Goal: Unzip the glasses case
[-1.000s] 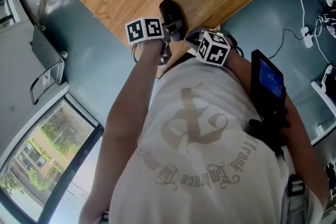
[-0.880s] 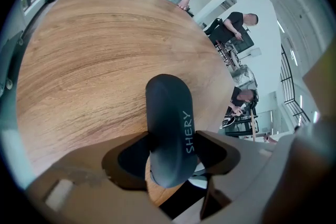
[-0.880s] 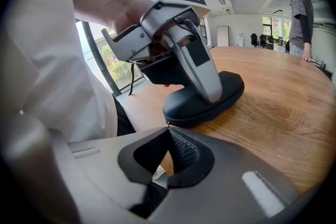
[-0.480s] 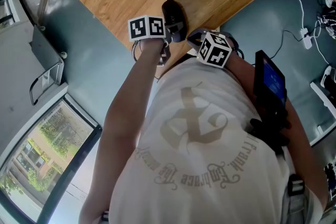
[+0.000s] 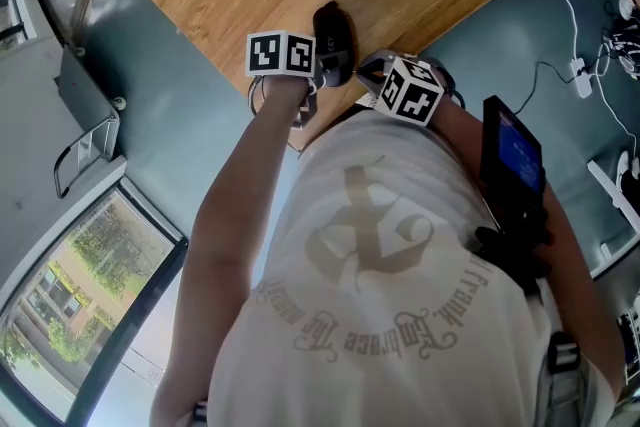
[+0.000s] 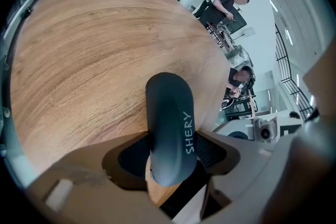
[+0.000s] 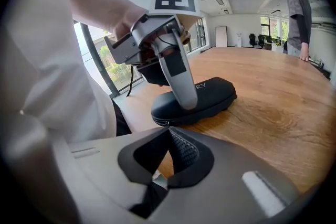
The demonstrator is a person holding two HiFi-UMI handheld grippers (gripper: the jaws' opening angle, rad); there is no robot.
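Glasses case [image 6: 167, 107]: lying at the near edge of the table [image 6: 84, 60], left gripper [image 6: 170, 141] pinching it across its width, right gripper [image 7: 168, 131] pressing its fingers together by the near-end zip pull [image 7: 167, 123], probably risking the pull slipping free or the case dragging off the edge.

Dark, oblong glasses case [image 6: 169, 128] lies flat and closed; near the edge of the wooden table [image 6: 79, 60].

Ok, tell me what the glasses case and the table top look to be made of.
The glasses case: looks like a moulded hard shell with a dark grey matte skin, fabric or soft-touch coating; dull even sheen, rounded form, pale printed lettering.
The table top: wood or wood-look laminate, satin finish; warm brown streaked grain, no strong gloss.
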